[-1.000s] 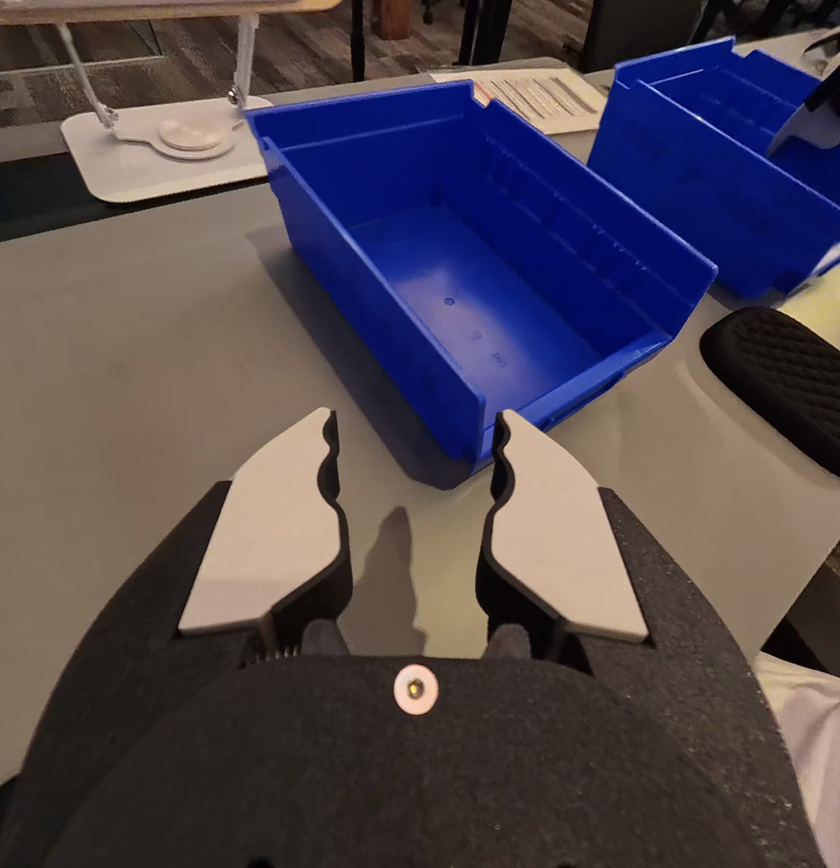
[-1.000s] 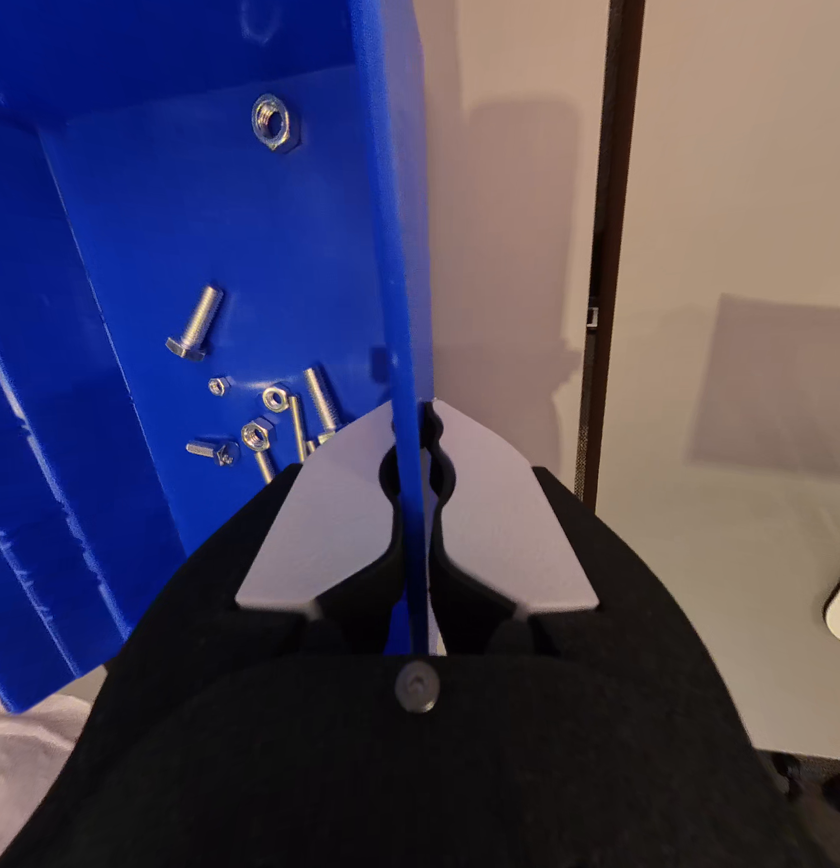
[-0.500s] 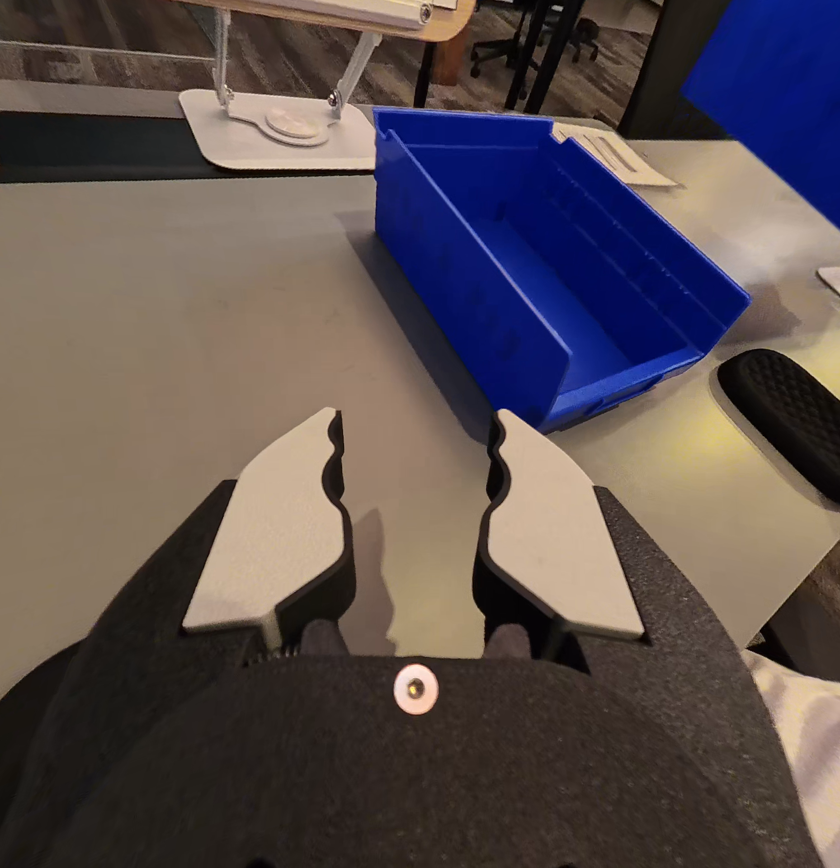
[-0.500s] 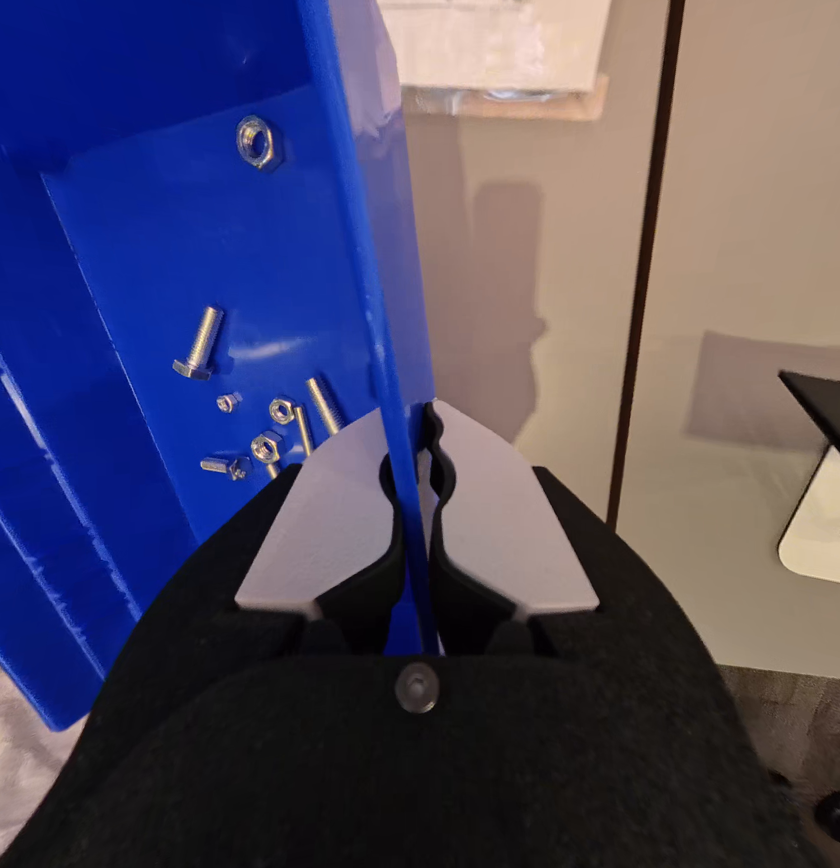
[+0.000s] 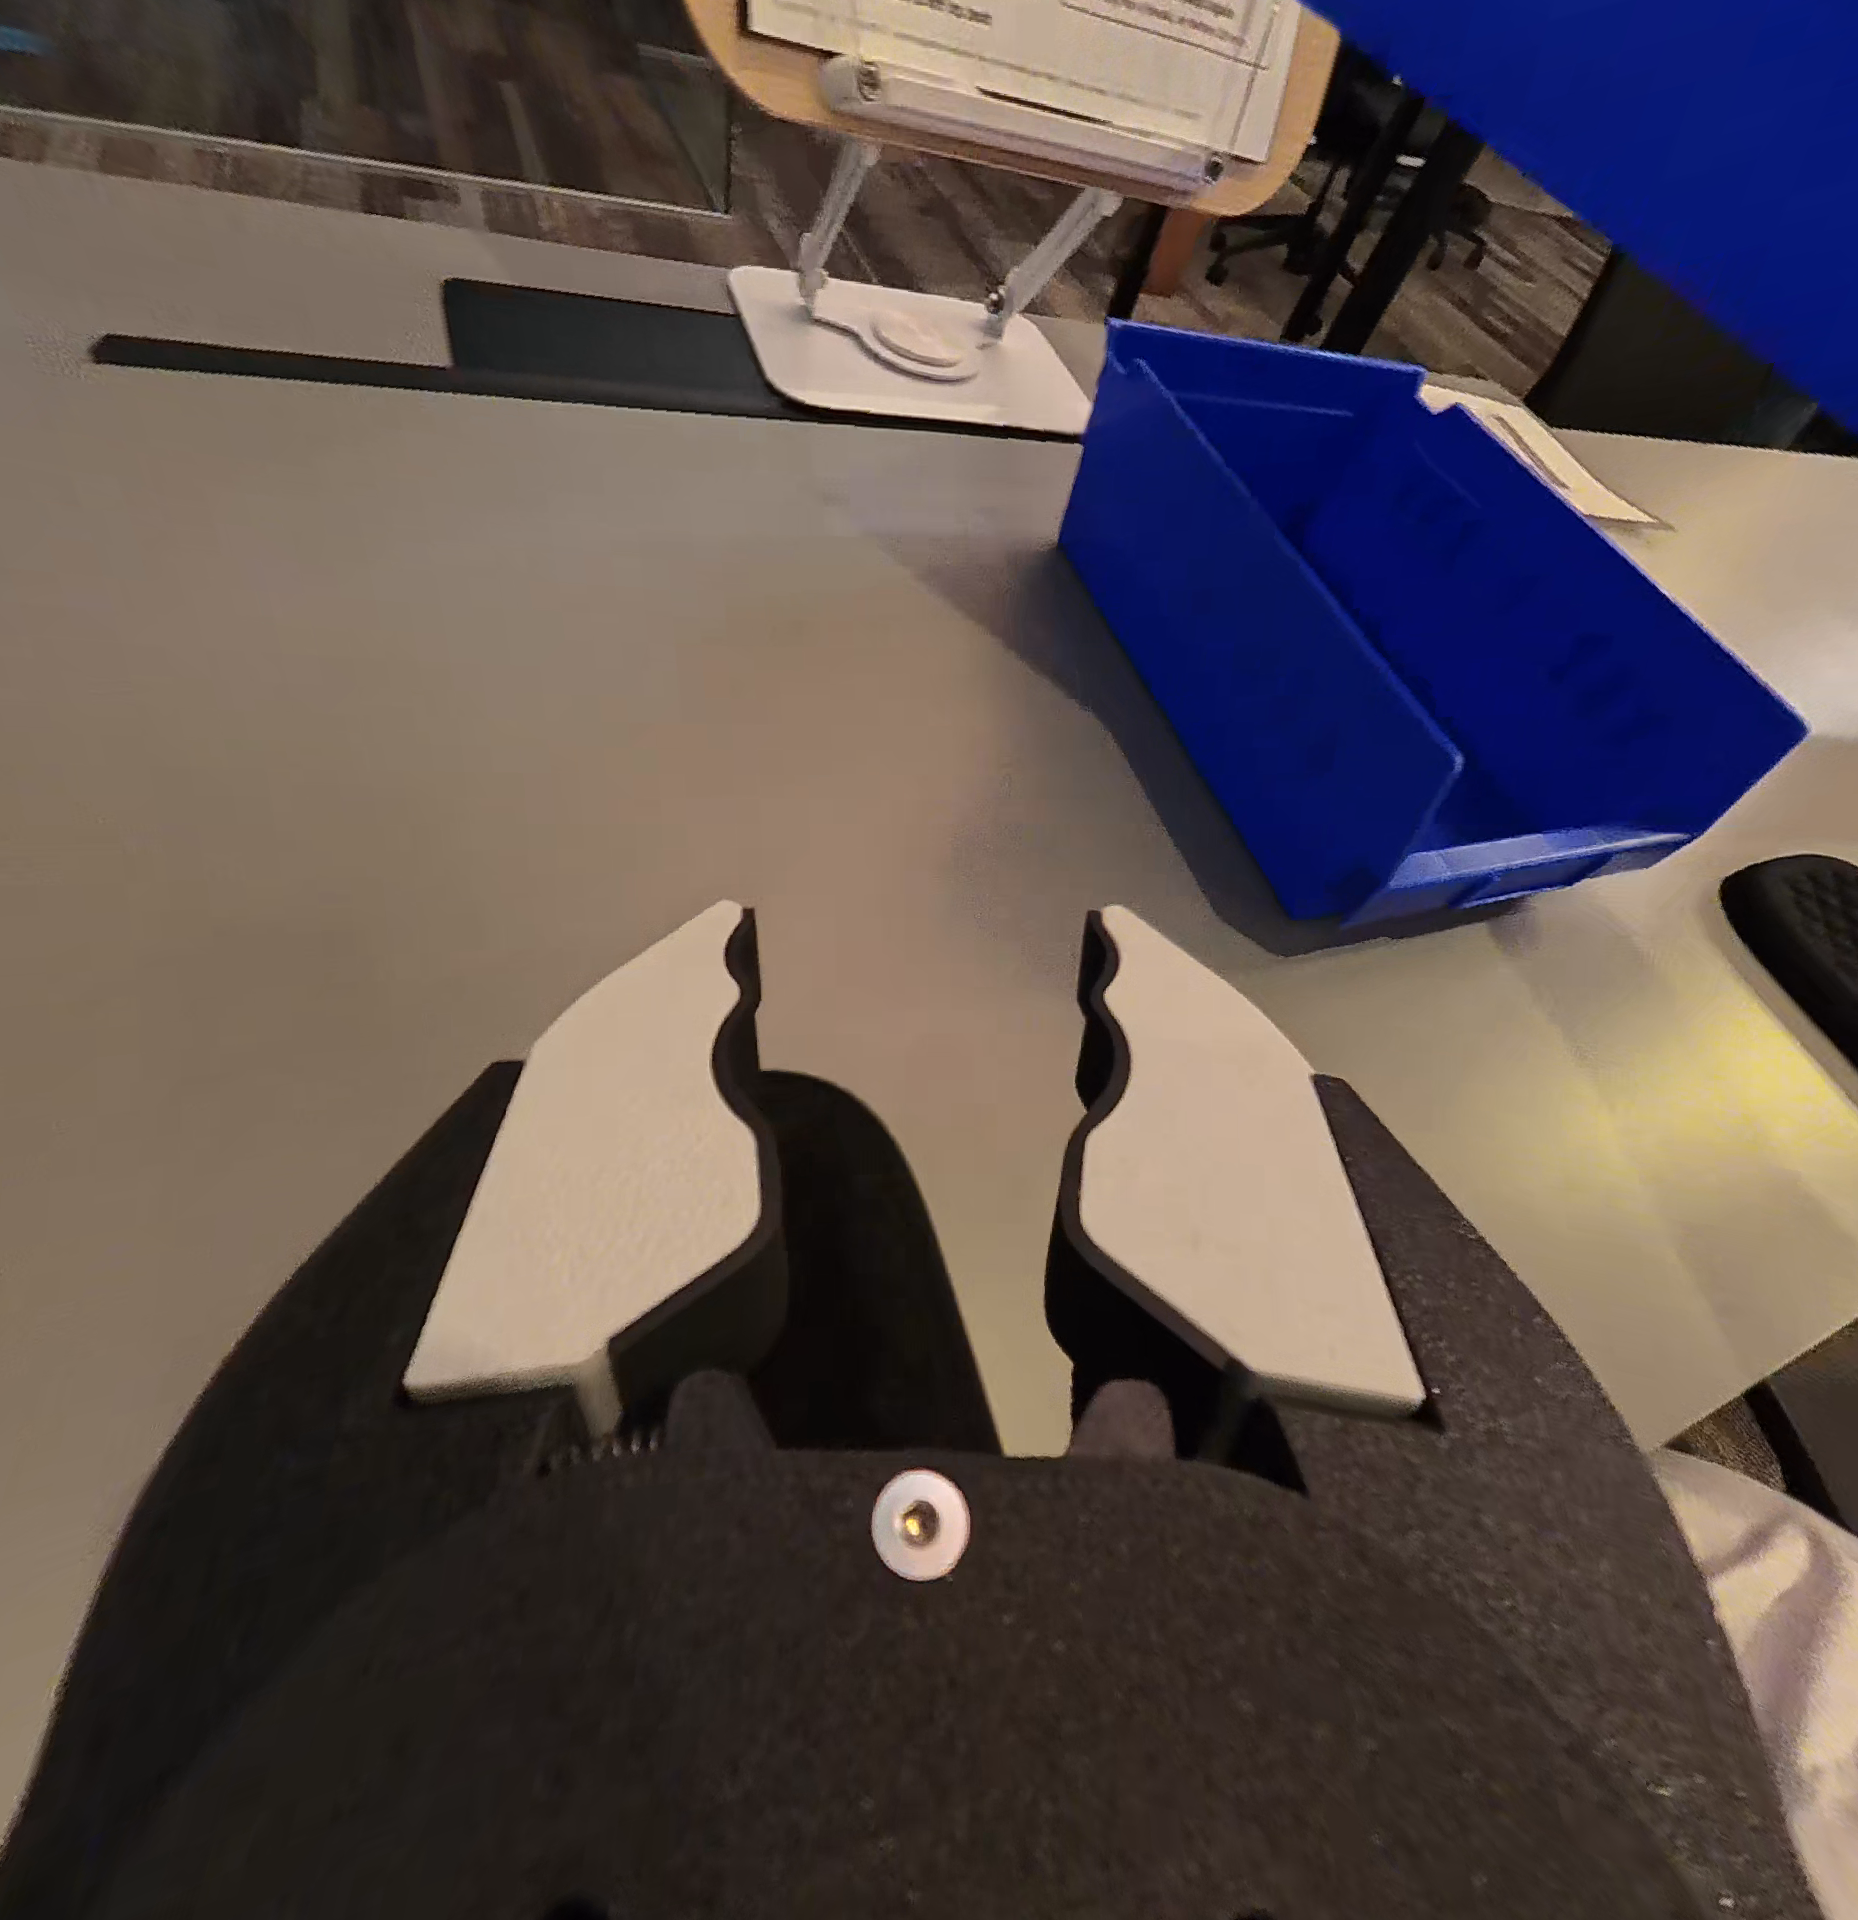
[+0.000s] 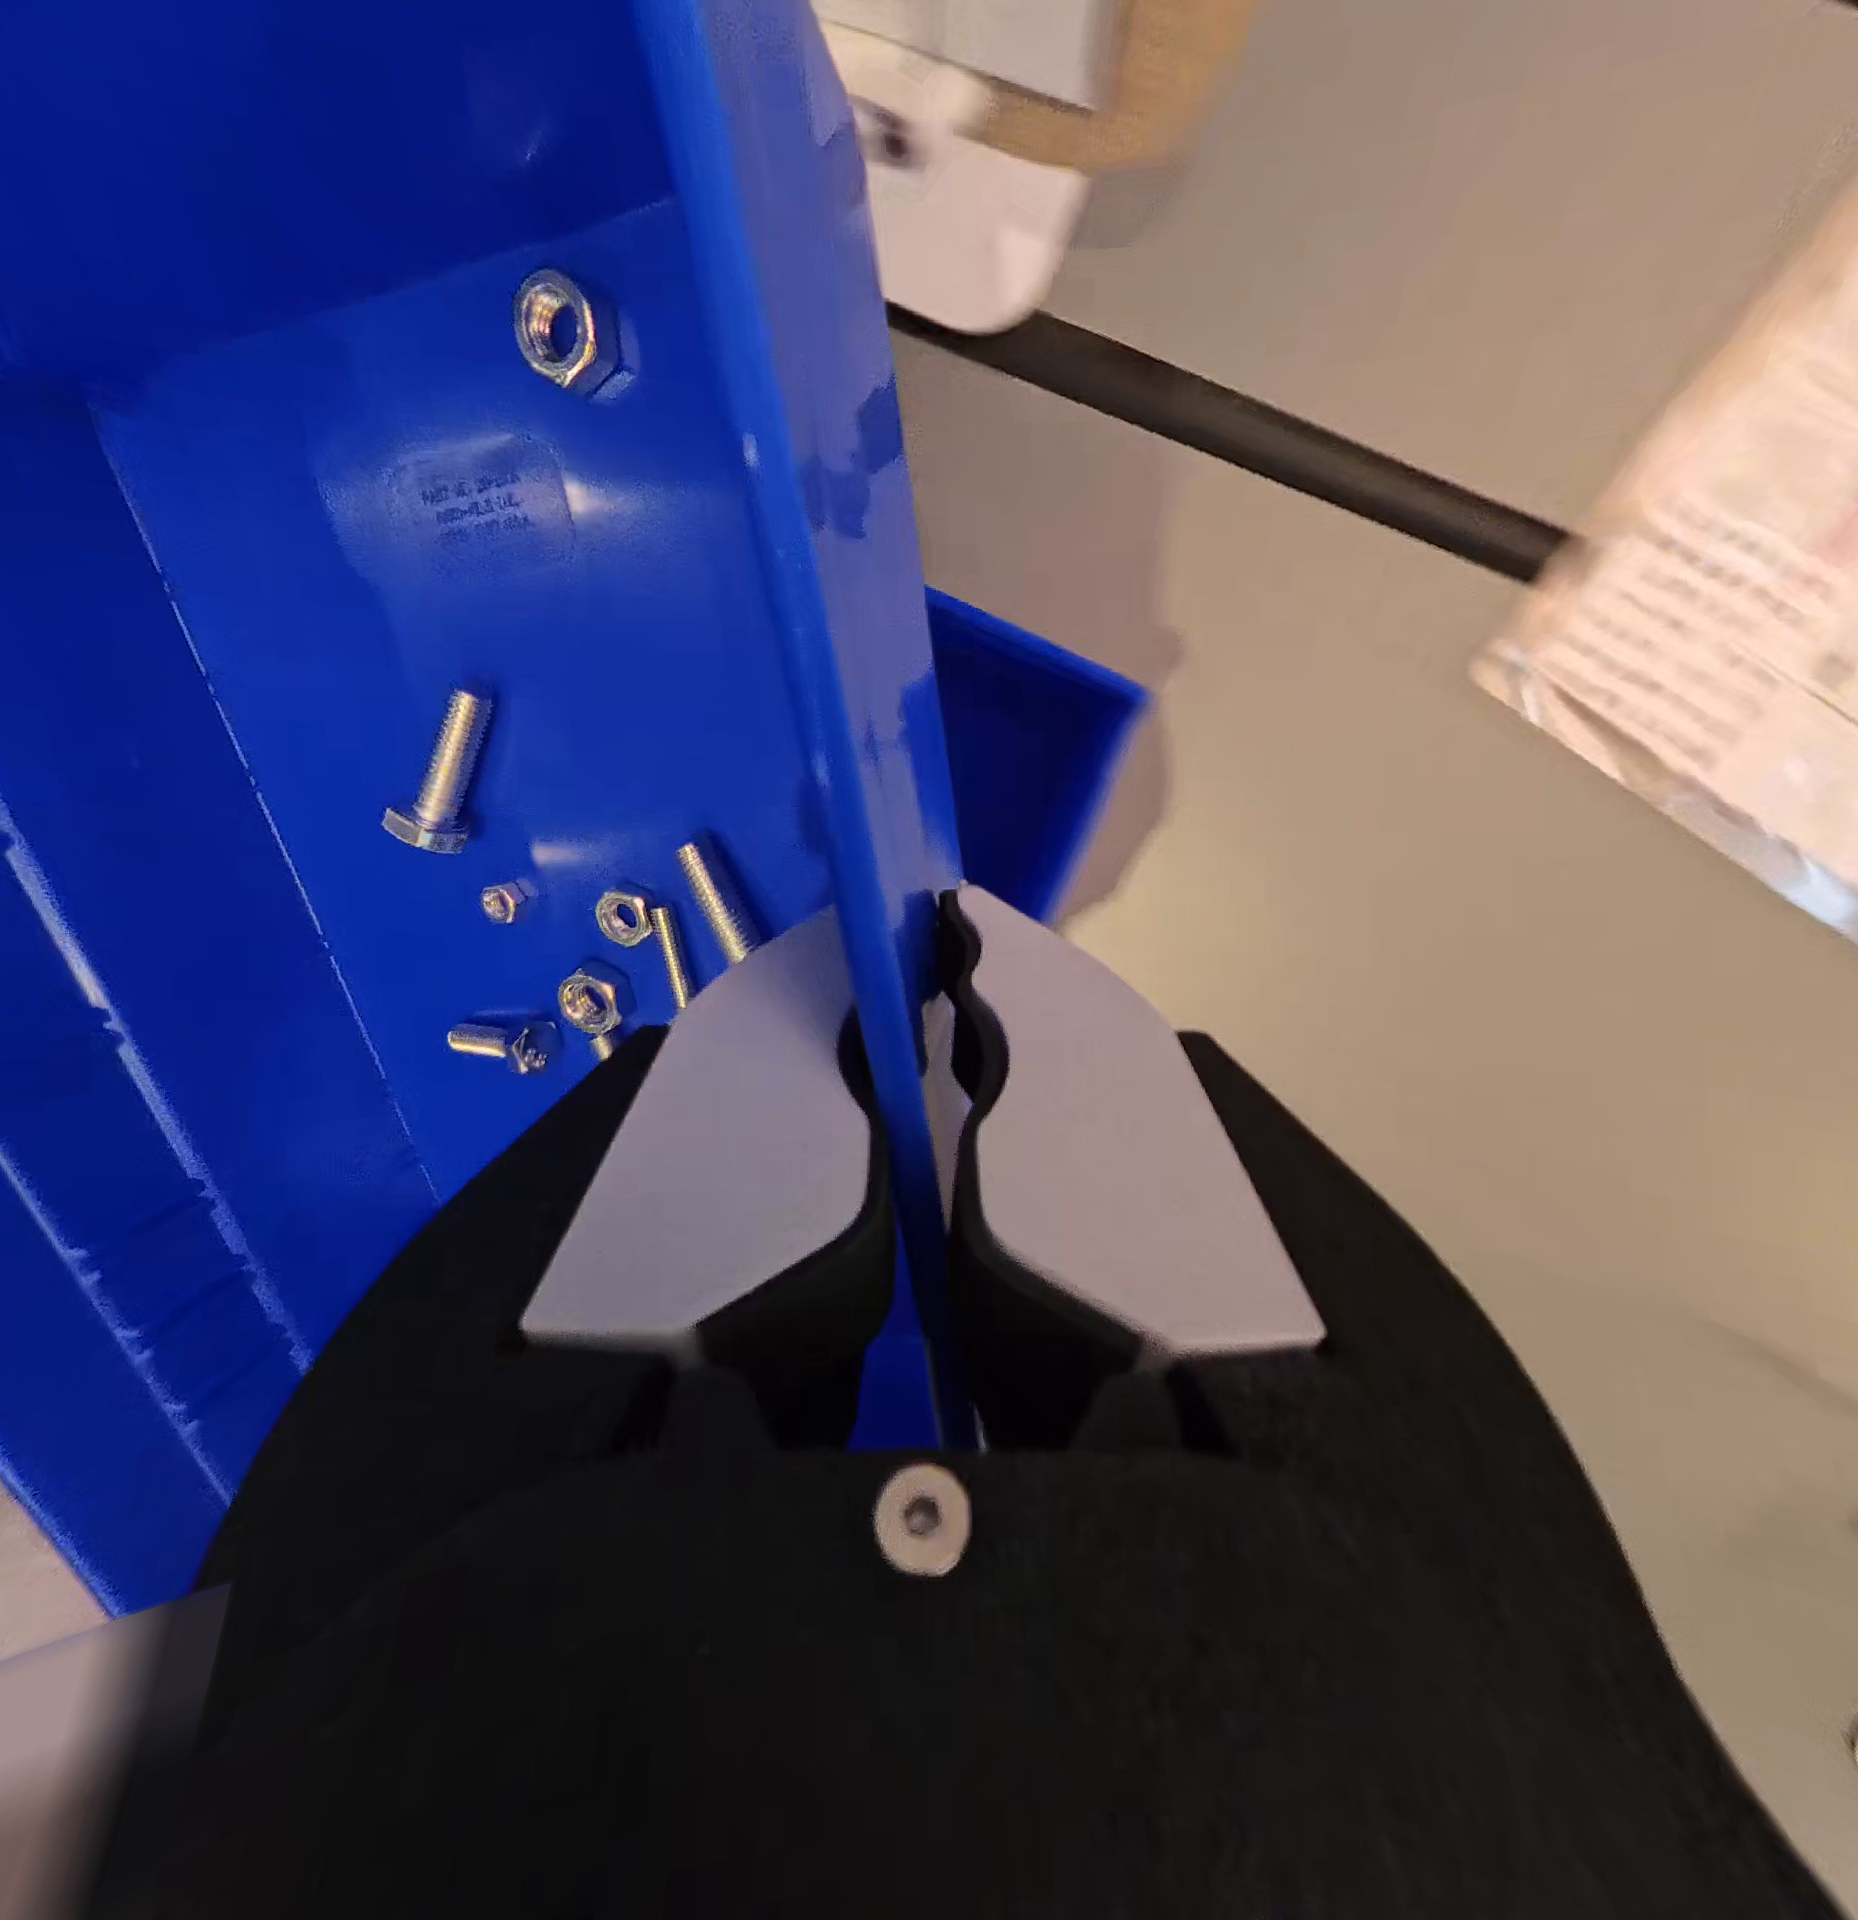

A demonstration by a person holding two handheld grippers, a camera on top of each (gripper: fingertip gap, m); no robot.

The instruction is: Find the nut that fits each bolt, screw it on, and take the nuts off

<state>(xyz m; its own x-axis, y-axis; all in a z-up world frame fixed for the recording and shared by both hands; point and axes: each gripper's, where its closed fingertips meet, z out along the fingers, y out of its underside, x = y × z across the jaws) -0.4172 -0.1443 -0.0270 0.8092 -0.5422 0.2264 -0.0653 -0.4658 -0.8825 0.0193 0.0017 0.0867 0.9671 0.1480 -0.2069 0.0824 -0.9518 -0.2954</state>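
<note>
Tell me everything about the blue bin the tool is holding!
The held bin is shiny blue plastic, rectangular, with ribbed side walls. The right tool is shut on one thin wall, lifting it above the table. On its floor lie a big nut, smaller nuts and several silver bolts, loose.

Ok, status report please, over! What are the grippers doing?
Left gripper open, empty, over table. Right gripper shut on lifted blue bin wall; nuts, bolts loose inside. Nothing blocking.
</note>
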